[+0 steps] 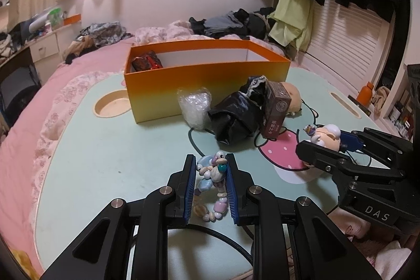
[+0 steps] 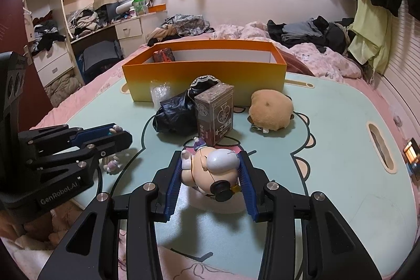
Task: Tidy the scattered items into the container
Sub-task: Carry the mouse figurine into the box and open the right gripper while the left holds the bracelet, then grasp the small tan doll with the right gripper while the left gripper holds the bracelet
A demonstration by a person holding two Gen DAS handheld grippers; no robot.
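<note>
An orange box (image 1: pixel 204 85) stands at the back of the pale green lap table (image 1: pixel 105 148), with a dark red packet (image 1: pixel 145 62) inside. My left gripper (image 1: pixel 211 167) is shut on a pastel bead bracelet (image 1: pixel 212 183). My right gripper (image 2: pixel 211 164) is shut on a pink and white doll figurine (image 2: pixel 212 171), held just above the table. The right gripper also shows in the left wrist view (image 1: pixel 325 146), to the right. The box also shows in the right wrist view (image 2: pixel 204 78).
A clear plastic bag (image 1: pixel 194 106), a black bag (image 1: pixel 233 117), a brown carton (image 1: pixel 275 109) and a tan plush toy (image 2: pixel 270 109) lie in front of the box. The table has a round cup recess (image 1: pixel 111 104) and a handle slot (image 2: pixel 380 148). A cluttered bed lies behind.
</note>
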